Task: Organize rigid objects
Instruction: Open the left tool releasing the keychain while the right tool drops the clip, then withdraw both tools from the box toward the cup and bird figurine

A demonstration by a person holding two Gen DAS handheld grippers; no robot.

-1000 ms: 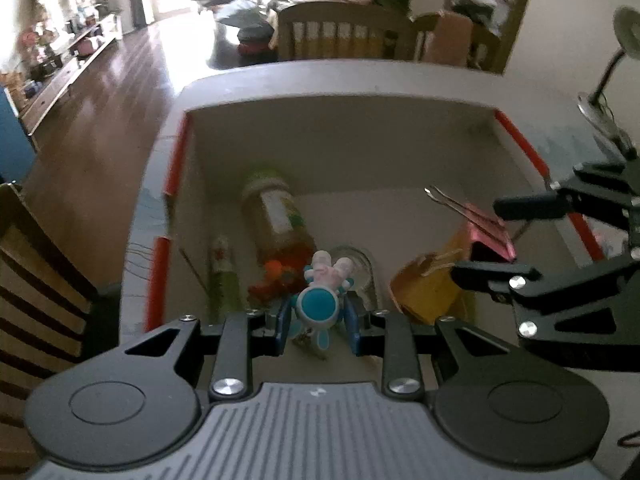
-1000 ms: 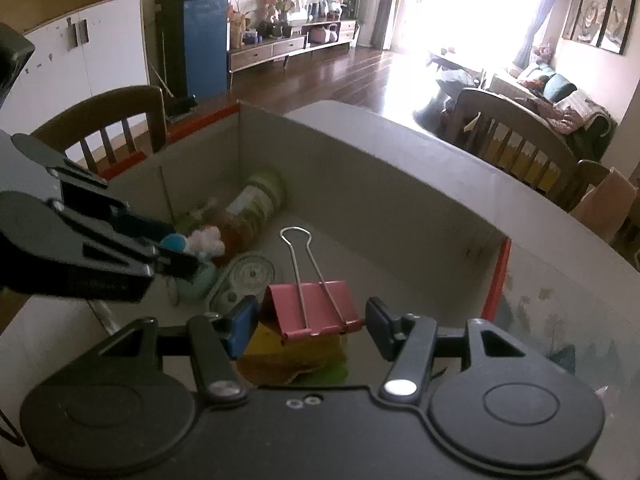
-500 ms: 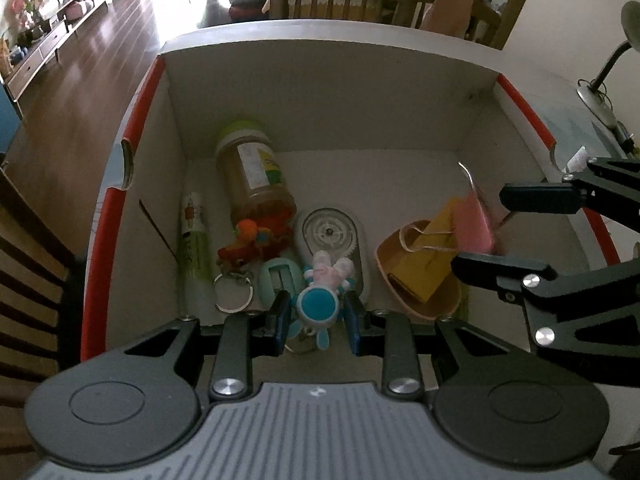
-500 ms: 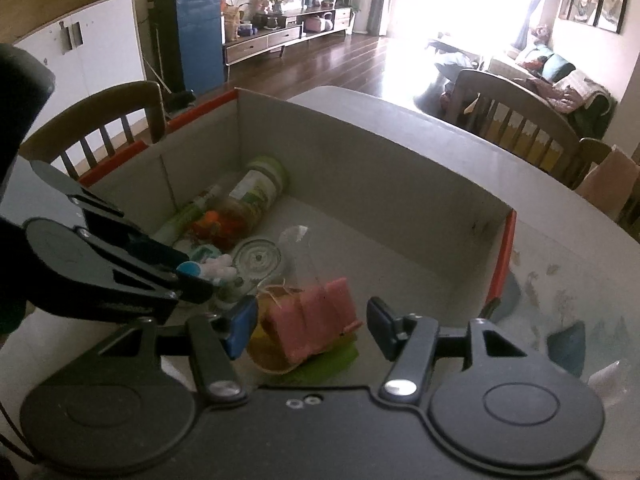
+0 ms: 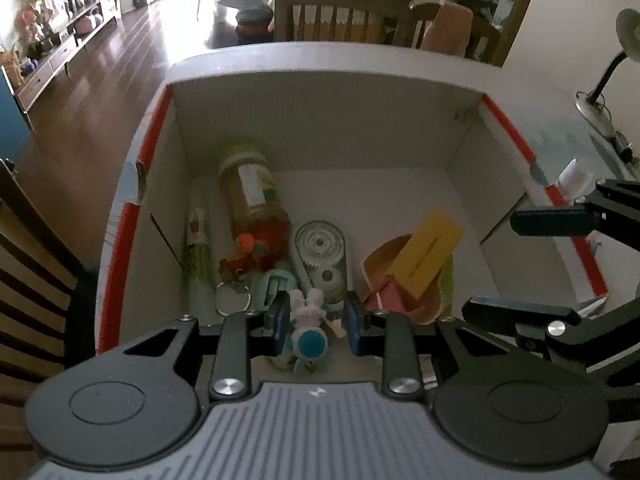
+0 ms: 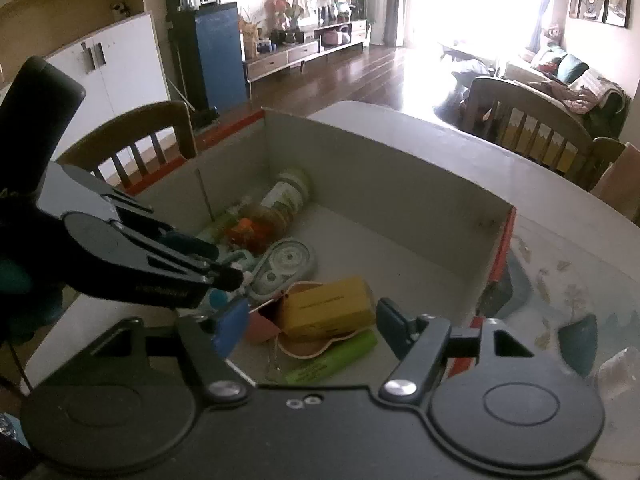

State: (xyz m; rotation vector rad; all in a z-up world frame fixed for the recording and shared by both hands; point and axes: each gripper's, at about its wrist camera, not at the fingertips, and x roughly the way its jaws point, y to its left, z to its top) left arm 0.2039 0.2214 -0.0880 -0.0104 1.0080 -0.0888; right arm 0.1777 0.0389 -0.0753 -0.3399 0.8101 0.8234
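While chairs (image 5: 340, 16) ring the box (image 5: 320, 112), both grippers hover above.

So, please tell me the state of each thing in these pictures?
Left gripper: shut on toy.
Right gripper: jaws opening, nothing between them.
Box: open on top.
Jar: lying on its side.
Pink clip: lying in box.
Tape: lying flat.
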